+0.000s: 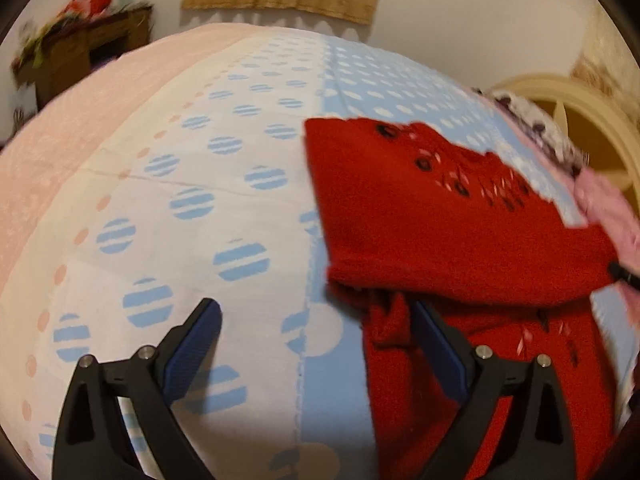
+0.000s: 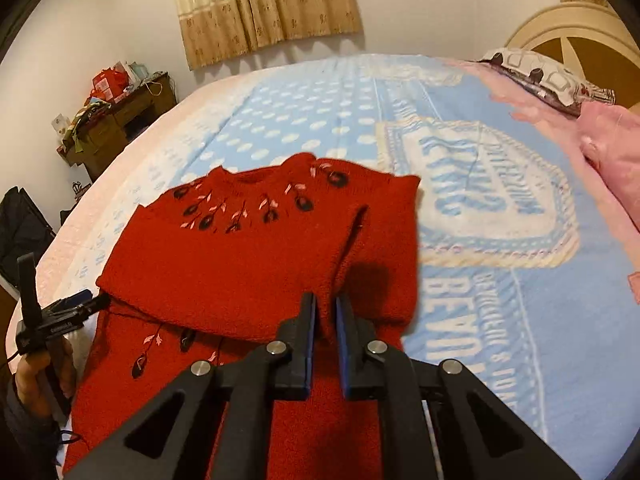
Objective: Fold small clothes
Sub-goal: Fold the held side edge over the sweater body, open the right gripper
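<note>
A red knitted sweater (image 2: 256,256) with dark and pink embroidery lies on the bed, its top half folded down over the lower half. It also shows in the left wrist view (image 1: 448,232). My right gripper (image 2: 326,312) is nearly shut, pinching the folded red edge between its blue pads. My left gripper (image 1: 316,320) is open; its right finger rests against the sweater's left edge, its left finger over the blanket. The left gripper also shows in the right wrist view (image 2: 86,300) at the sweater's left edge.
The bed carries a blue and white spotted blanket (image 1: 224,184) with large lettering (image 2: 480,208). A pink cloth (image 2: 612,152) and a patterned pillow (image 2: 536,76) lie by the cream headboard (image 2: 580,24). A cluttered wooden cabinet (image 2: 116,120) stands at the far left.
</note>
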The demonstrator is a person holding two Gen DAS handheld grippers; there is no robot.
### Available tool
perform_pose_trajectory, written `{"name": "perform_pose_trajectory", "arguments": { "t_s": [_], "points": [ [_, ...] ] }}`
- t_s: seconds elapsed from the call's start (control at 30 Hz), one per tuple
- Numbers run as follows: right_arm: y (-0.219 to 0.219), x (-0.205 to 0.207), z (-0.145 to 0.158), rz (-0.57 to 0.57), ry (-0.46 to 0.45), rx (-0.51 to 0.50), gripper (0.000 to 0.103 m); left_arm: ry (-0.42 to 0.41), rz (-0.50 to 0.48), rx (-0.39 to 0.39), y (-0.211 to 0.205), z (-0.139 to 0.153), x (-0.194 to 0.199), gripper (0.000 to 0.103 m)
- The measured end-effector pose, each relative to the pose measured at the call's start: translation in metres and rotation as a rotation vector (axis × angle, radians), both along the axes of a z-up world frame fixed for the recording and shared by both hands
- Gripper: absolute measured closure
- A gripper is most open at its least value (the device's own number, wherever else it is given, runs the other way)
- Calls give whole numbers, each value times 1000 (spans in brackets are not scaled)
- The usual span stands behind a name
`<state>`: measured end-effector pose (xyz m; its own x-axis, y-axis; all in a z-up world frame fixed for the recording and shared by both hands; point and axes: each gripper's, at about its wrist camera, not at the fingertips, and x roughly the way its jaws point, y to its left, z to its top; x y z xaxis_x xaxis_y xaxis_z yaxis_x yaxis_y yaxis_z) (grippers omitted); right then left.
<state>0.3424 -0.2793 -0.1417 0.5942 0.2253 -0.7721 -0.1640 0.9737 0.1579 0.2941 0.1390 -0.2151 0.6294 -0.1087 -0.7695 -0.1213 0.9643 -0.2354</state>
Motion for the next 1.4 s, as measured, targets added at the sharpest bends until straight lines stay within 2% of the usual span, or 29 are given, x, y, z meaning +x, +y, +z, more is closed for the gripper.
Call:
{"name": "perform_pose_trajectory", "arguments": {
  "t_s": [0.2,0.5,0.7,0.8,0.83,0.9,0.97,1.0,1.1,1.23,1.3,1.4],
  "points": [
    [-10,3,-4,-29,1,-7,94,15,10,61,-7,-2,3,5],
    [-27,11,-48,-66,128,-32,94,13,17,45,0,-2,1,4],
    [-41,6,-47,-98,108,-19,94,25,1,77,-6,-3,2,1],
    [-37,9,-56,-53,162,-27,94,26,0,75,-5,-2,1,1],
    [-36,9,-57,-46,159,-39,92,28,1,74,-6,-1,1,1],
    [-39,6,-53,-55,161,-39,79,19,17,54,-2,6,-6,1],
    [-43,2,-47,-79,169,-52,35,-3,37,38,3,15,-15,1],
    [-45,-1,-43,-84,160,-54,31,-25,45,38,4,21,-20,1],
    [-42,-12,-22,-30,91,1,31,-87,67,96,2,36,-25,1],
    [-17,-4,-5,58,19,26,31,-106,72,148,-4,41,-4,1],
    [-5,8,-8,91,23,54,31,-82,66,156,-8,35,10,1],
    [9,29,-28,103,70,51,31,-41,50,225,-17,24,21,1]
  ]
}}
